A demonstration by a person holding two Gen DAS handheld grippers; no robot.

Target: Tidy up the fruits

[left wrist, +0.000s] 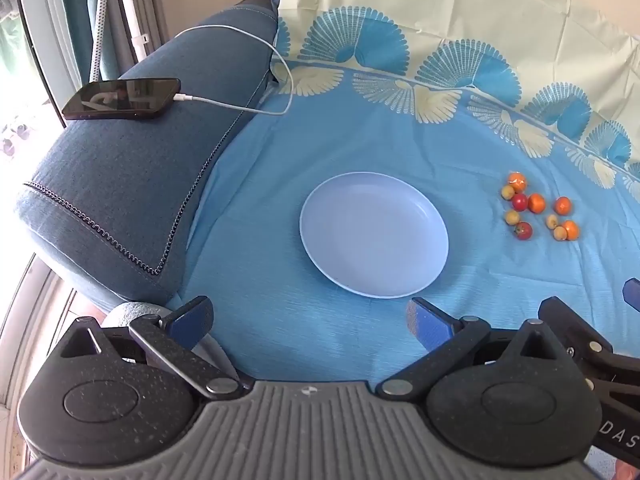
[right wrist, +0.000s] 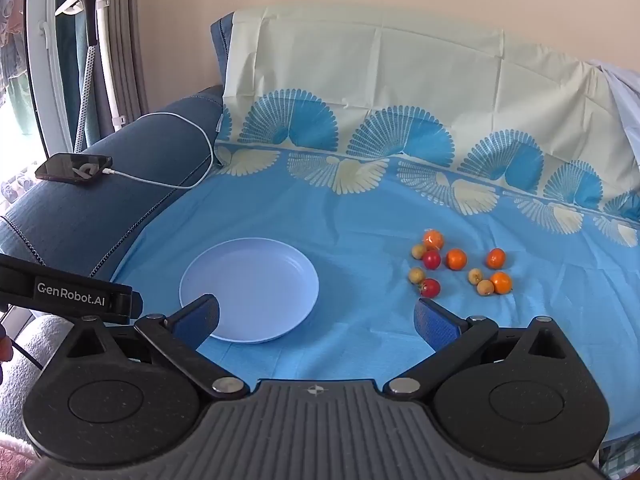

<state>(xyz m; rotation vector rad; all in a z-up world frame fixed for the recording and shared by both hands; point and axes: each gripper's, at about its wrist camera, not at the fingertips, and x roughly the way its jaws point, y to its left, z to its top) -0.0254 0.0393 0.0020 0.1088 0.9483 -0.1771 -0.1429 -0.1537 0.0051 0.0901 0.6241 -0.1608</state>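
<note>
Nearest the lens in the left wrist view, the left tool (left wrist: 310, 322) has its blue-padded jaws spread wide with nothing between them, hanging over the blue cloth (left wrist: 360, 140) just in front of the plate (left wrist: 374, 234). Likewise the right tool (right wrist: 316, 320) stands fully open and empty; its left pad overlaps the plate's near edge in the right wrist view, though whether it touches cannot be told. At the left edge of that view, part of the left tool's black body shows, printed "GenRobot.AI".

Pale blue, round and empty, the plate lies flat on the cloth, which covers a sofa seat and runs up the backrest with a fan pattern in blue and cream.

To the right of the plate and well apart from it, the small fruits (left wrist: 538, 212) lie in a loose cluster on the cloth: four orange ones, two red cherry tomatoes (right wrist: 431, 274) and four small yellowish ones. Some touch their neighbours. The farthest orange one seems to have a clear wrapper.

To the left of the plate and farther back, a dark phone (left wrist: 122, 98) rests on the sofa's blue armrest (left wrist: 120, 200), with a white charging cable (left wrist: 240, 108) plugged in and looping towards the backrest. A garment steamer (right wrist: 86, 4) on a white stand is beyond the armrest, beside curtains.
</note>
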